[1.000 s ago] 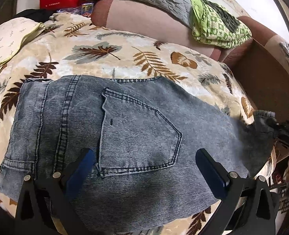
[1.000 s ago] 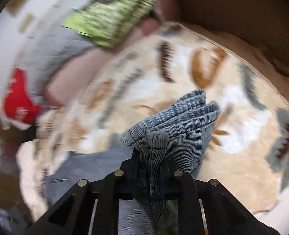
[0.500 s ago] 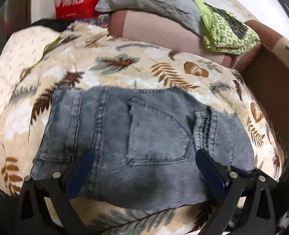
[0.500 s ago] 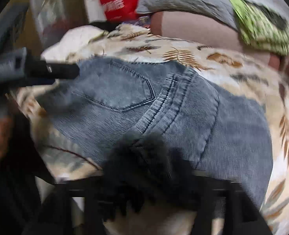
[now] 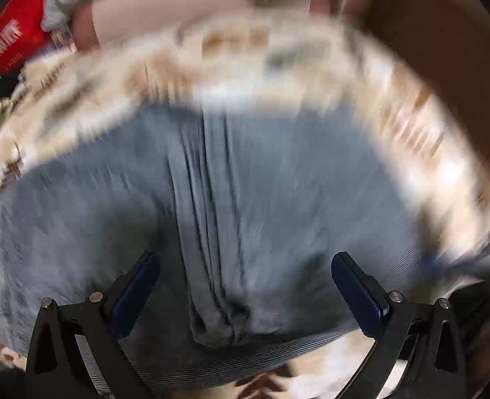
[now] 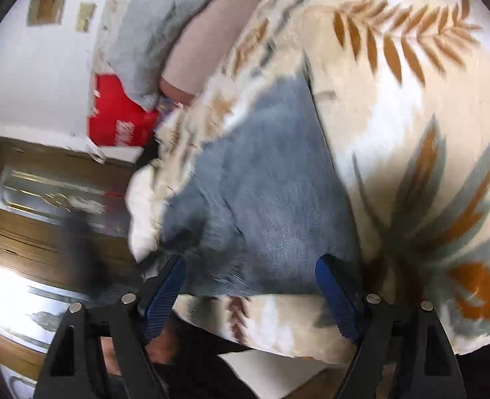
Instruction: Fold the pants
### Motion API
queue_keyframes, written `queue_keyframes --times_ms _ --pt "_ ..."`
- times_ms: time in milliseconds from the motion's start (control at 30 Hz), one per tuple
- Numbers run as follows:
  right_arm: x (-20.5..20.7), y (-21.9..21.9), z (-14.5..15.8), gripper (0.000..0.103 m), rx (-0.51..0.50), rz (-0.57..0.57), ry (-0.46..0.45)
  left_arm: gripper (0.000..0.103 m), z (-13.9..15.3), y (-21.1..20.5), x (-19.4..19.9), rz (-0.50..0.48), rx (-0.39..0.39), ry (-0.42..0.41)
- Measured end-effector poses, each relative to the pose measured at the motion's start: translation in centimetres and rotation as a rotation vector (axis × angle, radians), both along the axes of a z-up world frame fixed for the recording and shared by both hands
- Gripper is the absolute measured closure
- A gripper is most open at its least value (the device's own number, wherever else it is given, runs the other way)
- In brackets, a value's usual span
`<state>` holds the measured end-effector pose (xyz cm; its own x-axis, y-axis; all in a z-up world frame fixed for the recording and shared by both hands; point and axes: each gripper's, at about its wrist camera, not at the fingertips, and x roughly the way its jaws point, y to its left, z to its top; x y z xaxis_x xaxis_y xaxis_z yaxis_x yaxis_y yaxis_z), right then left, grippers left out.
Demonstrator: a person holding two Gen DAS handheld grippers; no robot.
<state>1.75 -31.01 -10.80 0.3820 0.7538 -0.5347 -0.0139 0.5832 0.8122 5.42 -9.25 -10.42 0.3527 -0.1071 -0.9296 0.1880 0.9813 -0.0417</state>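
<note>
Pants (image 5: 261,206), grey-blue denim, lie folded into a compact bundle on the leaf-print blanket (image 6: 411,106). Left of the pants, a red bag (image 5: 9,36) sits beyond the blanket. The left gripper (image 5: 245,286) hovers over the pants, jaws spread, empty. The right gripper (image 6: 250,286) is likewise released. Folding looks nearly finished; perhaps smoothing remains.

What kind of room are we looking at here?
Most likely a bedroom at home. A leaf-print blanket covers what looks like a bed, with grey jeans laid on it, a grey pillow at the far end, and a wooden cabinet beside it.
</note>
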Motion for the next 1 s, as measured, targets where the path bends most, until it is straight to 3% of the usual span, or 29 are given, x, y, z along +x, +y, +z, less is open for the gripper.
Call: queue_keyframes --times_ms 33,67,167,233,300,333,367,400,467,500,567,633,733,833,900,1000 --pt "0.4 -0.3 1.2 0.020 -0.003 -0.006 -0.032 0.000 -0.7 0.2 -0.3 0.003 -0.003 -0.008" --pt "1.0 -0.6 2.4 0.020 0.010 -0.011 -0.063 0.000 -0.4 0.1 -1.1 -0.011 0.003 -0.071" --pt "5.1 -0.1 4.0 0.020 0.105 0.012 -0.086 0.000 -0.3 0.3 -1.1 -0.006 -0.001 -0.061" --pt "8.4 2.1 3.3 0.020 0.125 0.114 -0.041 0.000 -0.3 0.3 -1.0 -0.010 -0.007 -0.060" --pt "12.6 3.5 0.3 0.020 -0.059 0.131 0.045 0.000 -0.3 0.4 -1.1 -0.018 -0.009 -0.070" --pt "13.6 3.1 -1.1 0.021 -0.089 0.106 0.086 0.000 -0.3 0.5 -1.2 -0.025 -0.010 -0.075" --pt "14.8 2.1 -2.4 0.024 -0.062 0.057 0.117 0.000 -0.3 0.4 -1.2 -0.029 -0.010 -0.079" --pt "15.3 0.8 -2.9 0.024 0.038 -0.004 0.129 0.000 -0.3 0.4 -1.4 -0.031 -0.015 -0.083" --pt "14.6 -0.1 -1.8 0.023 0.047 -0.048 0.091 0.000 -0.3 0.5 -1.5 -0.039 -0.016 -0.089" --pt "13.9 0.0 -0.7 0.023 0.013 -0.028 0.059 0.000 -0.3 0.2 -1.4 -0.043 -0.017 -0.090" --pt "11.5 -0.2 0.8 0.023 0.044 0.005 0.027 0.000 0.1 0.4 -1.3 -0.036 -0.045 -0.081" --pt "8.3 -0.7 1.3 0.023 0.073 0.003 0.045 0.000 0.9 1.1 -1.0 -0.012 -0.091 -0.077" --pt "4.4 -1.0 0.1 0.022 0.143 0.022 0.074 0.000 3.9 2.4 -0.5 0.043 -0.168 -0.149" --pt "2.4 0.0 -4.4 0.023 0.155 0.045 0.164 0.000 5.7 2.3 1.4 0.061 -0.205 -0.180" --pt "2.4 -0.4 -4.5 0.024 0.193 0.020 0.162 0.000 5.5 1.4 3.1 0.064 -0.187 -0.168" --pt "2.9 -1.0 -1.6 0.024 0.104 0.030 0.105 0.000 1.9 -0.3 6.1 0.080 0.014 -0.086"
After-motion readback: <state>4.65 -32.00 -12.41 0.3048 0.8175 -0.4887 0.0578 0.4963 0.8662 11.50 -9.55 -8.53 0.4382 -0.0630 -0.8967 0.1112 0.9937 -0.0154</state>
